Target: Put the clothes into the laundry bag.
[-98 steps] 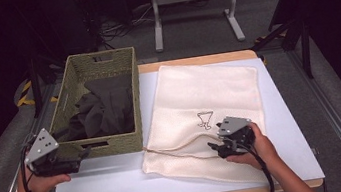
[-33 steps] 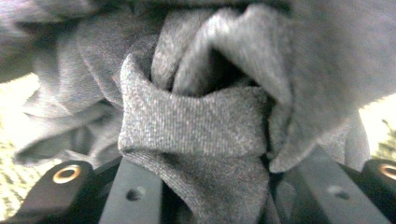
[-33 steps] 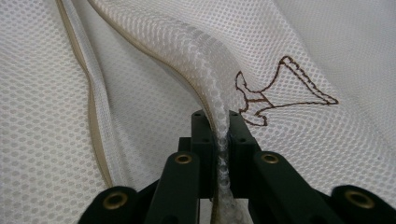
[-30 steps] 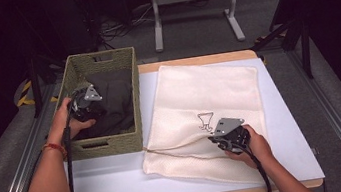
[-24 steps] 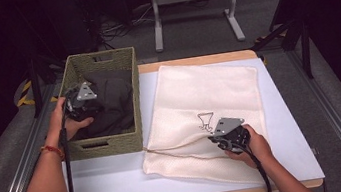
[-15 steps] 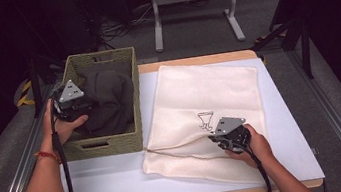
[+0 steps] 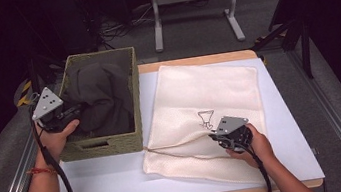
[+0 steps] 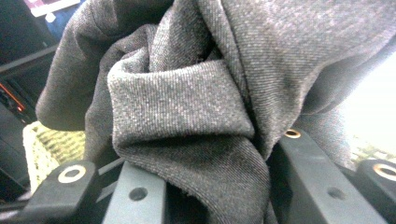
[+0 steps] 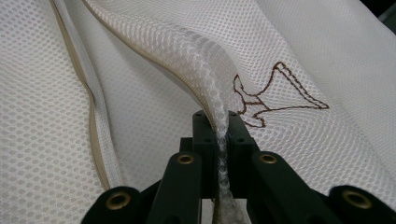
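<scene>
While the white desk (image 7: 120,184) is standing in a dark room with a metal stand (image 7: 194,7) behind it, the left gripper (image 7: 67,113) is pinching a grey garment (image 8: 187,107) over the woven basket (image 7: 110,145) at the desk's left edge. The right gripper (image 9: 219,135) is pinching a fold of the mesh bag (image 7: 209,100) near the front edge. Basket contents beneath the garment are hidden.

The high camera sat above the person's side and looked forward and down on the flat white table (image 7: 119,176). The left gripper camera looked along its black jaws, very close to the crumpled dark grey cloth (image 8: 187,107), also seen from above (image 7: 100,93). The right gripper camera sat close to the cream mesh bag (image 9: 116,60), shared with the high view (image 7: 209,95).
</scene>
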Action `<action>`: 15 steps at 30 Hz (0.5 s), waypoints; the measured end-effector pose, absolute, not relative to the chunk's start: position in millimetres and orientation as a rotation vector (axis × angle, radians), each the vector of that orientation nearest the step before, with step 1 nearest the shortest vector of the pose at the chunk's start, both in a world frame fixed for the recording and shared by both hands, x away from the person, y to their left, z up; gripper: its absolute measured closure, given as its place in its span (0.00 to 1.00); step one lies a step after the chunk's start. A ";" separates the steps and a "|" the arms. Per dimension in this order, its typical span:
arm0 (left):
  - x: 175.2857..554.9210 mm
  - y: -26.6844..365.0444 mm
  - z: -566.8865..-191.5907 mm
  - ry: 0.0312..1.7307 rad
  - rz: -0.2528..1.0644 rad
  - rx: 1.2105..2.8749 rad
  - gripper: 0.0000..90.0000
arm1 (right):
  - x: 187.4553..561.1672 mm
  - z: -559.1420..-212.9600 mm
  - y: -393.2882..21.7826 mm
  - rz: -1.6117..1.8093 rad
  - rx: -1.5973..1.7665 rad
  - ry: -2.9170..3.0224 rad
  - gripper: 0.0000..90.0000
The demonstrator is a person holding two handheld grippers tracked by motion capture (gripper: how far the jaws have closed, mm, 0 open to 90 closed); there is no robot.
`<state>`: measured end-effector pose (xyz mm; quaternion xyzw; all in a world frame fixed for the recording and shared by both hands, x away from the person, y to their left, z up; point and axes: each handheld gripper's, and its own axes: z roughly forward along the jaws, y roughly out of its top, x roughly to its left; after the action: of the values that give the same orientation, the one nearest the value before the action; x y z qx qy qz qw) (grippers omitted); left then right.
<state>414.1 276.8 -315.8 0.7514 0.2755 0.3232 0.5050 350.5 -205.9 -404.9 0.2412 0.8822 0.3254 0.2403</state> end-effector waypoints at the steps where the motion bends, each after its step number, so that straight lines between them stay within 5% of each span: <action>1: 410.2 276.6 -314.5 0.661 0.779 1.800 0.77 | 350.6 -404.2 -206.4 0.895 0.660 2.411 0.96; 15: 361.4 272.6 -284.9 0.590 0.758 1.693 0.77 | 353.0 -394.4 -209.1 0.946 0.688 2.339 0.96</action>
<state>361.4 272.6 -284.9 0.7190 0.2504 0.3218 0.5628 353.0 -209.1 -394.4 0.2540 0.8636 0.3493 0.2602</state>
